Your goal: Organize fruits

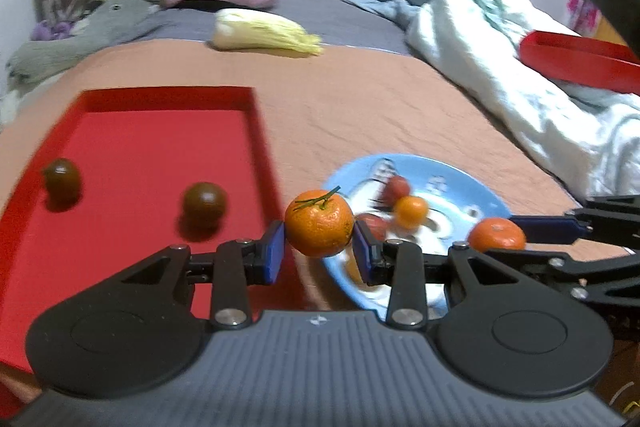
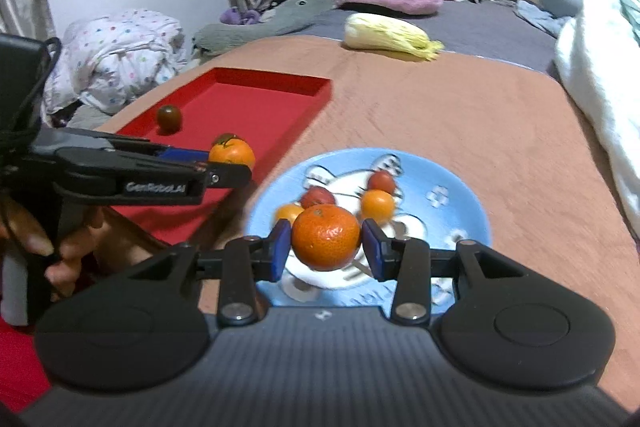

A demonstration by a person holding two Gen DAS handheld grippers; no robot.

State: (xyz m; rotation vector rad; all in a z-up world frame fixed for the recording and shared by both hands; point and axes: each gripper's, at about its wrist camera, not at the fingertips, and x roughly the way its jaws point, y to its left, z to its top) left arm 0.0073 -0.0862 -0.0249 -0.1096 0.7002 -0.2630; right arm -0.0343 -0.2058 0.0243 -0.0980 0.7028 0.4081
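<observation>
1. The left gripper [image 1: 319, 245] is closed on a stemmed tangerine [image 1: 319, 223], clamped between both blue pads and held clear of the surface. In the left wrist view the red tray [image 1: 160, 131] lies at 10 o'clock of this fruit and the blue plate [image 1: 460, 183] at 3 o'clock.
2. Two dark tomatoes [image 1: 204, 203] rest on the tray floor, well apart from each other, at 9 o'clock of the held tangerine.
3. The right gripper [image 2: 326, 247] grips a second tangerine [image 2: 325, 238] between its pads, directly above the plate.
4. On the plate, two red tomatoes [image 2: 382, 182] and two small orange fruits [image 2: 378, 206] lie at 12 o'clock of the right gripper, close together.
5. In the right wrist view, the left gripper with its tangerine is at 10 o'clock, over the near edge of the tray.
6. Tray and plate sit on a bed cover [image 2: 480, 115]; a yellow plush [image 2: 390, 35] lies at 12 o'clock, far from both.
</observation>
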